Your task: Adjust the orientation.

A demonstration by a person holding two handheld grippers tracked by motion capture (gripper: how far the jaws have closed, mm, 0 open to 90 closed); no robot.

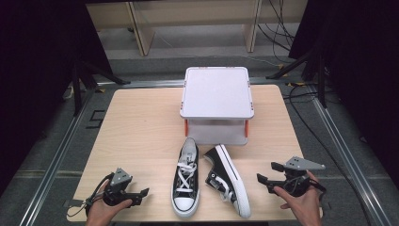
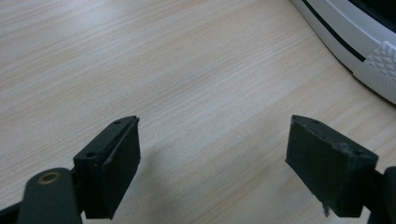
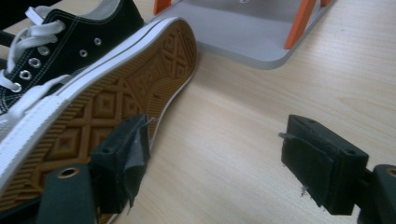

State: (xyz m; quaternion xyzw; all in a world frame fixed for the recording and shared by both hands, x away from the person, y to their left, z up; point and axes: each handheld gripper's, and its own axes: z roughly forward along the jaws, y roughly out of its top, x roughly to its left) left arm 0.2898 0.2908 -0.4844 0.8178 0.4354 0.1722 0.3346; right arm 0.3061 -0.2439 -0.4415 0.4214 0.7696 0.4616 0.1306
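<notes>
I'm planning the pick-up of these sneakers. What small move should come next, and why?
Probably ease the right gripper toward the tipped sneaker: it lies on its side, sole facing that gripper, whose jaws stand open and empty beside it. The left gripper is also open.

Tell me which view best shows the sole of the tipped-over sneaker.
The right gripper view: the tipped sneaker's brown patterned sole faces that camera, close up, beside the open right tool. The high view shows that sneaker lying on its side, its sole only as a white edge.
</notes>
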